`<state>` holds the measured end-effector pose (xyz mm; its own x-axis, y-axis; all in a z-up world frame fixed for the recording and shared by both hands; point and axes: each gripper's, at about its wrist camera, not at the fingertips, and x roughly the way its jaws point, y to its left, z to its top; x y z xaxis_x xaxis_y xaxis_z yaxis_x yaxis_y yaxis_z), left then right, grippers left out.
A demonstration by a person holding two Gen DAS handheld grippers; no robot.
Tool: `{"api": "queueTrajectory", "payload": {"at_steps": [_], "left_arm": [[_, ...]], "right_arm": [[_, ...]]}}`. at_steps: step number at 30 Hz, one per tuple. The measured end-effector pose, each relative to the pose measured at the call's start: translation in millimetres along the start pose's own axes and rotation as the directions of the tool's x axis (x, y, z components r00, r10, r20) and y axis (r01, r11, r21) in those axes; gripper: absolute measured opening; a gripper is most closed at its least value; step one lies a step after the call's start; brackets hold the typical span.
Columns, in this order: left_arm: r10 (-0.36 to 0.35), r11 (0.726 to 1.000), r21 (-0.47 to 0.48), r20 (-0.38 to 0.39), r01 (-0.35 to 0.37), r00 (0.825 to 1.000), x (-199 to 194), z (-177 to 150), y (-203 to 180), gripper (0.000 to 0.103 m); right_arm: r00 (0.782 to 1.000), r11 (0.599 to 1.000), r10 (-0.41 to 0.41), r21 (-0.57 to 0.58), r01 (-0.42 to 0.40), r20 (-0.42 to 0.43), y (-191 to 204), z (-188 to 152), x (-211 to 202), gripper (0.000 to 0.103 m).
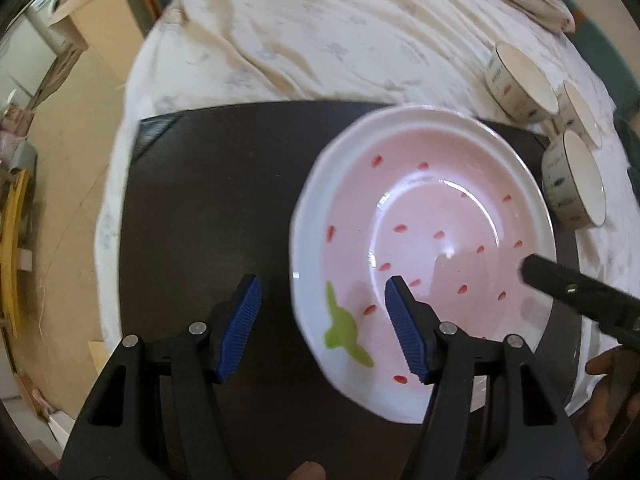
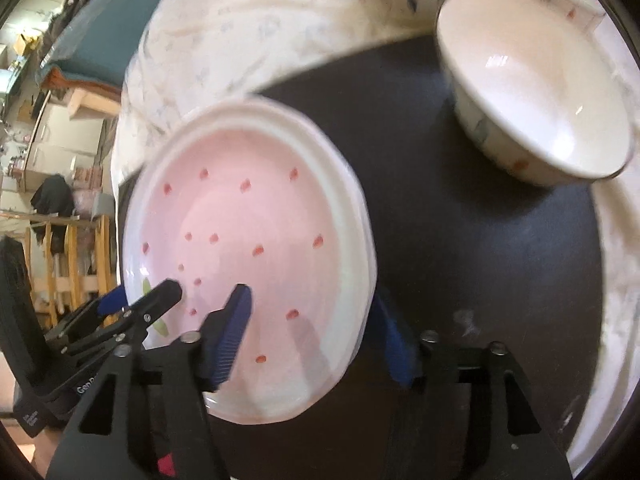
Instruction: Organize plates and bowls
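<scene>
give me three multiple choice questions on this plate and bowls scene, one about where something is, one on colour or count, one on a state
1. Where does the pink plate sit?
A. on the dark mat
B. inside a bowl
C. on the floor

2. How many bowls show in the left wrist view?
A. one
B. three
C. five

3. How does the right hand-held gripper stand at the plate?
A. shut and clear of it
B. open, one finger over the inside, one beyond the rim
C. out of view

Answers:
1. A, the plate lies on the dark mat over the white cloth.
2. B, three bowls stand in a row at the mat's right edge.
3. B, the right wrist view shows the rim between the spread blue pads.
</scene>
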<state>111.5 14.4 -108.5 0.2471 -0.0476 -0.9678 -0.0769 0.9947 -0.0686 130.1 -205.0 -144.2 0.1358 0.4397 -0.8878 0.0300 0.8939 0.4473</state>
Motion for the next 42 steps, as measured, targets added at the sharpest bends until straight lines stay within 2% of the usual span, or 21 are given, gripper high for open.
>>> {"api": "queueTrajectory", "payload": {"at_steps": [4, 6, 8, 11, 16, 18, 20, 22, 25, 28, 32, 37, 42], "left_arm": [[0.032, 0.999, 0.002, 0.081, -0.032, 0.996, -17.3, -1.9, 5.0, 0.063], [0.047, 0.999, 0.005, 0.133, -0.048, 0.990, -28.5, -3.9, 6.4, 0.072], [0.062, 0.998, 0.002, 0.171, -0.063, 0.983, -37.4, -5.2, 4.9, 0.086], [0.070, 0.997, 0.000, 0.214, -0.071, 0.974, -48.2, -6.5, 3.6, 0.087], [0.129, 0.990, 0.024, 0.288, -0.142, 0.949, -64.7, -9.9, -1.3, 0.087], [0.130, 0.990, 0.019, 0.303, -0.142, 0.944, -71.2, -12.6, 0.5, 0.087], [0.119, 0.992, 0.011, 0.305, -0.128, 0.945, -73.4, -13.6, 0.6, 0.087], [0.107, 0.992, 0.029, 0.282, -0.120, 0.953, -73.0, -11.8, -4.8, 0.087], [0.100, 0.993, 0.031, 0.292, -0.114, 0.951, -81.4, -8.5, -11.0, 0.088], [0.101, 0.993, 0.020, 0.319, -0.113, 0.943, -92.4, -1.4, -16.0, 0.103], [0.106, 0.993, 0.022, 0.333, -0.120, 0.937, -104.3, 12.4, -30.2, 0.103], [0.093, 0.992, 0.049, 0.326, -0.115, 0.941, -113.2, 23.3, -54.4, 0.103], [0.079, 0.987, 0.110, 0.318, -0.120, 0.945, -113.5, 30.4, -82.8, 0.103]], "right_arm": [[0.994, 1.000, 0.022, -0.001, -0.023, 0.103, 4.5, -2.7, -23.7, 0.081], [0.991, 1.000, 0.012, -0.005, -0.011, 0.134, 6.9, -5.2, -31.0, 0.082], [0.986, 1.000, 0.001, -0.025, 0.003, 0.164, 9.6, -9.6, -37.4, 0.086], [0.977, 0.998, -0.018, -0.055, 0.030, 0.211, 13.8, -17.6, -47.6, 0.103], [0.965, 0.992, -0.039, -0.105, 0.068, 0.258, 17.7, -32.1, -60.0, 0.103], [0.962, 0.987, -0.050, -0.133, 0.089, 0.269, 20.6, -35.3, -63.4, 0.103], [0.955, 0.985, -0.050, -0.143, 0.096, 0.293, 21.1, -39.3, -70.1, 0.103], [0.952, 0.987, -0.040, -0.136, 0.084, 0.303, 21.3, -42.4, -75.7, 0.103], [0.951, 0.987, -0.027, -0.141, 0.073, 0.308, 23.1, -42.1, -83.7, 0.103], [0.940, 0.986, -0.026, -0.144, 0.080, 0.341, 24.3, -39.2, -96.4, 0.103], [0.930, 0.991, -0.003, -0.125, 0.052, 0.366, 21.2, -36.3, -114.4, 0.103], [0.923, 0.997, 0.008, -0.079, 0.025, 0.384, 6.5, -30.2, -136.3, 0.103], [0.918, 0.999, -0.028, -0.030, 0.043, 0.396, -14.9, -17.9, -152.2, 0.103]]}}
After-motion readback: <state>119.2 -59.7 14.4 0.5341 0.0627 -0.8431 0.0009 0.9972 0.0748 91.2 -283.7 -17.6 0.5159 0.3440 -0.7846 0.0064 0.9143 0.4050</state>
